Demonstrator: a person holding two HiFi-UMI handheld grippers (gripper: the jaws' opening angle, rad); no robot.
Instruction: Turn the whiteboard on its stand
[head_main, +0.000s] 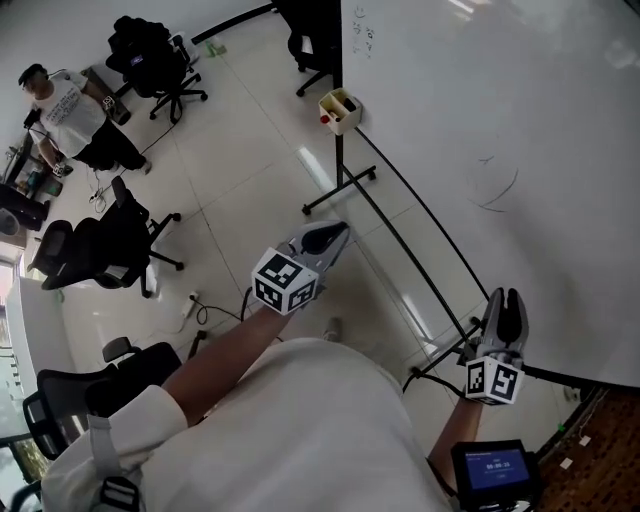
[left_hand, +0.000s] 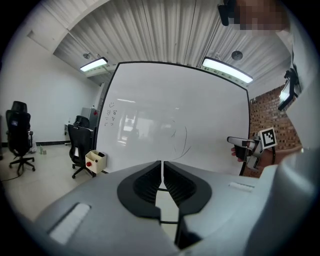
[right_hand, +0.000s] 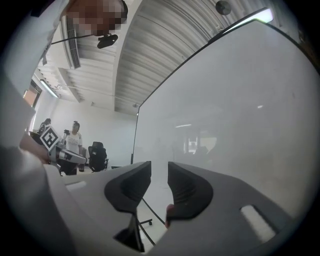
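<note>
You stand on a pale tiled floor (head_main: 240, 170) in an office room with a ribbed ceiling; black swivel office chairs (head_main: 100, 250) stand along the floor's left side, and a person in a white T-shirt (head_main: 65, 110) stands near its upper left corner; a red brick wall (left_hand: 265, 115) shows past the board's right edge. The large white whiteboard in a thin black frame (head_main: 500, 130) fills the right of the head view, with faint pen marks on it; it stands on a black metal tube stand (head_main: 345, 185) whose feet rest on the floor.

A small cream open-topped box with a red round knob (head_main: 339, 110) hangs at the board's lower left corner; what lies in it you cannot tell.

Your left arm reaches forward, and the left gripper (head_main: 338, 233) points toward the stand, apart from the board; its jaws are closed to a hairline slit with nothing in them. Your right gripper (head_main: 505, 298) sits just beside the board's lower edge and faces the board; its jaws stand a narrow gap apart and grip nothing.
</note>
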